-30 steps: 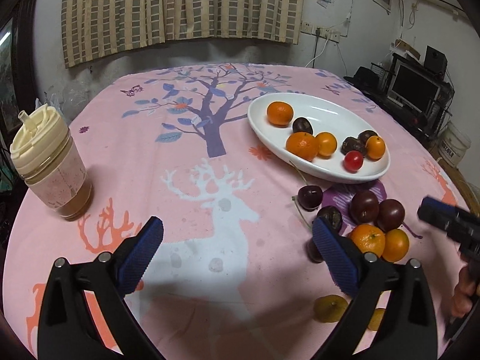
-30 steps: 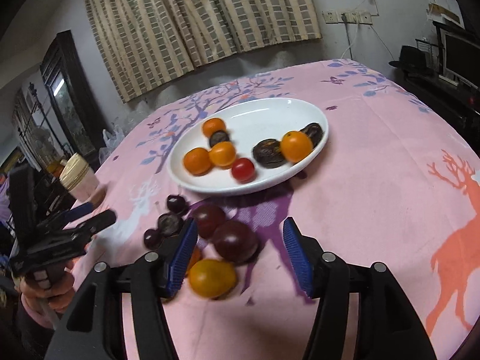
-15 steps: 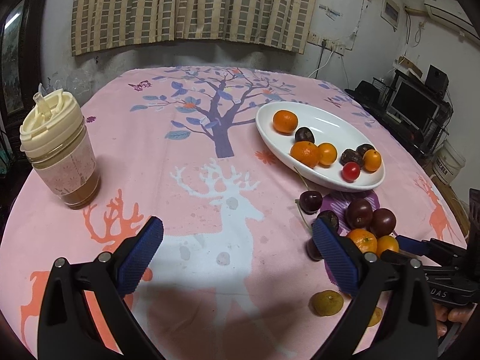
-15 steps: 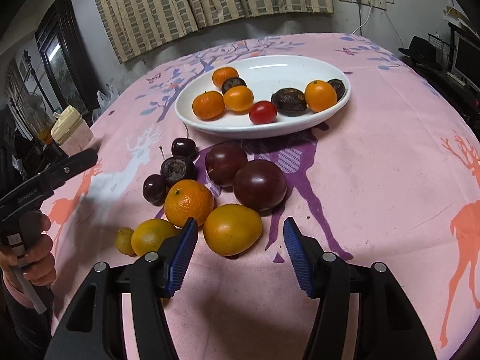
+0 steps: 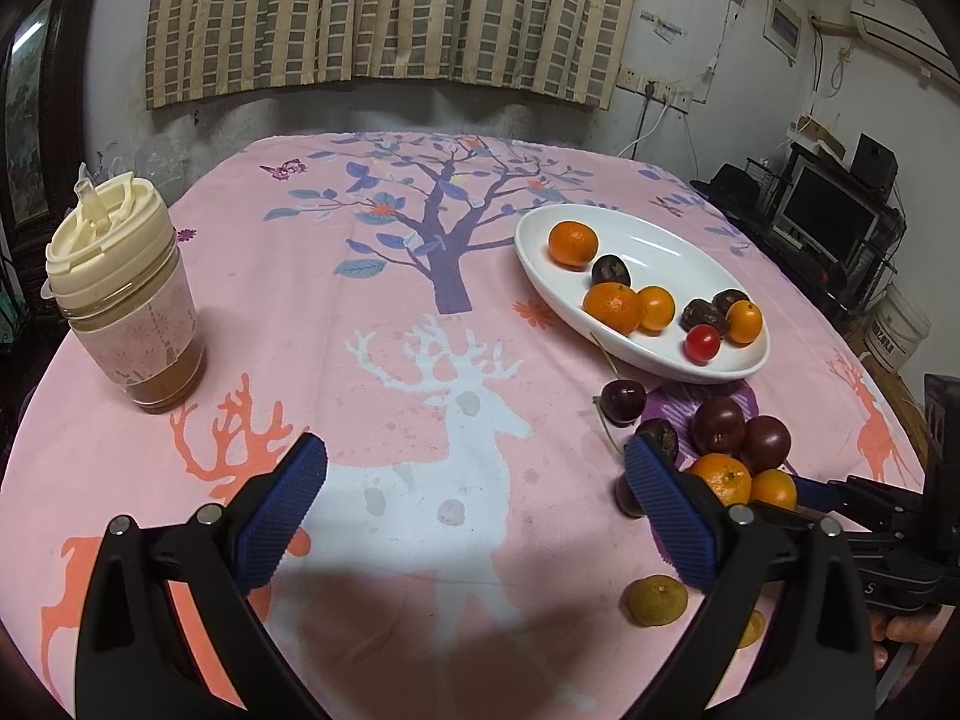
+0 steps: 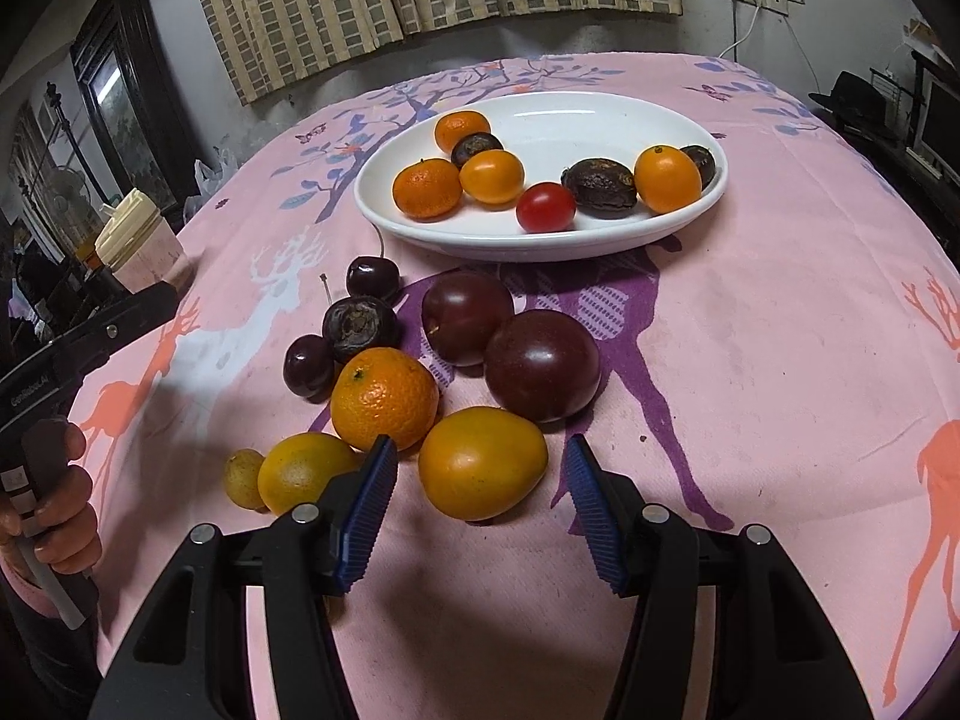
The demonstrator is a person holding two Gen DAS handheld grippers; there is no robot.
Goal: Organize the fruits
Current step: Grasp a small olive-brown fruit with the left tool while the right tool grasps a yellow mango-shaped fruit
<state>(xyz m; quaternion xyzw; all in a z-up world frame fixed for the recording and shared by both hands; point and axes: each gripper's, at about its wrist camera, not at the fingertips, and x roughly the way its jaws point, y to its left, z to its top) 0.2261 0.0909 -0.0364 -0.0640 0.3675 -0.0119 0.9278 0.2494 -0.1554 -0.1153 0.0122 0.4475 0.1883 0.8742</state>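
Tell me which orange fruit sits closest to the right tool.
The smooth oval orange fruit, lying right between the open right tool; the dimpled mandarin lies behind it.

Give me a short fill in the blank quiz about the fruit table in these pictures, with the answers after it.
1. The single red tomato lies in the white ____.
2. The right hand-held gripper is open around a smooth ____ fruit.
3. The lidded cup stands on the ____ tablecloth.

Answers: dish; orange; pink
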